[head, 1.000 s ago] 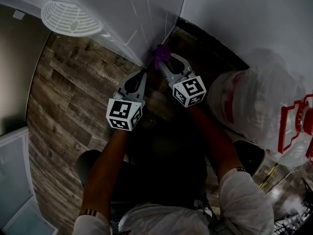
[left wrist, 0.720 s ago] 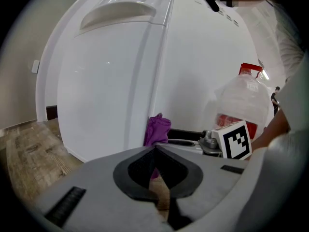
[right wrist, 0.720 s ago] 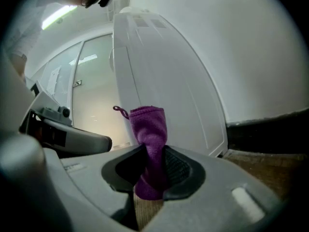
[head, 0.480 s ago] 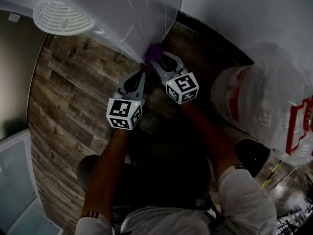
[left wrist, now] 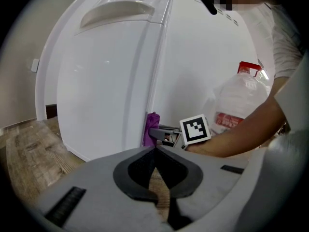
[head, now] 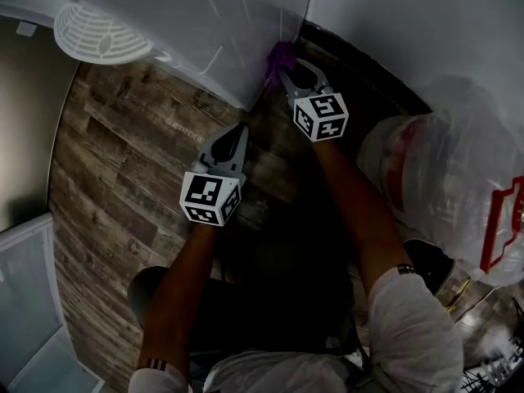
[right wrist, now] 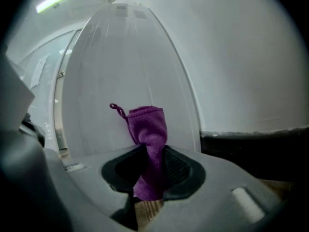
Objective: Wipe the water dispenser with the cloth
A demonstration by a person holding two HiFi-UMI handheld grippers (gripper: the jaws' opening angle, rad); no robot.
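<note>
Nearest the person, the left gripper (head: 238, 131) hangs just short of the water dispenser's (head: 221, 31) front corner, its jaws closed together on nothing. Beyond it, the right gripper (head: 284, 70) is clamped on the purple cloth (right wrist: 147, 124) mid-length. The bunched free end seems to press against the dispenser's side panel, low down. The cloth looks light, soft and limp, and likely to fold over under pressure. A hold close to the working end, as here, should keep it firm on the smooth panel. Since half a second ago, the cloth has slid from the dispenser's front corner back along its side towards the wall, and the left gripper has barely shifted.
</note>
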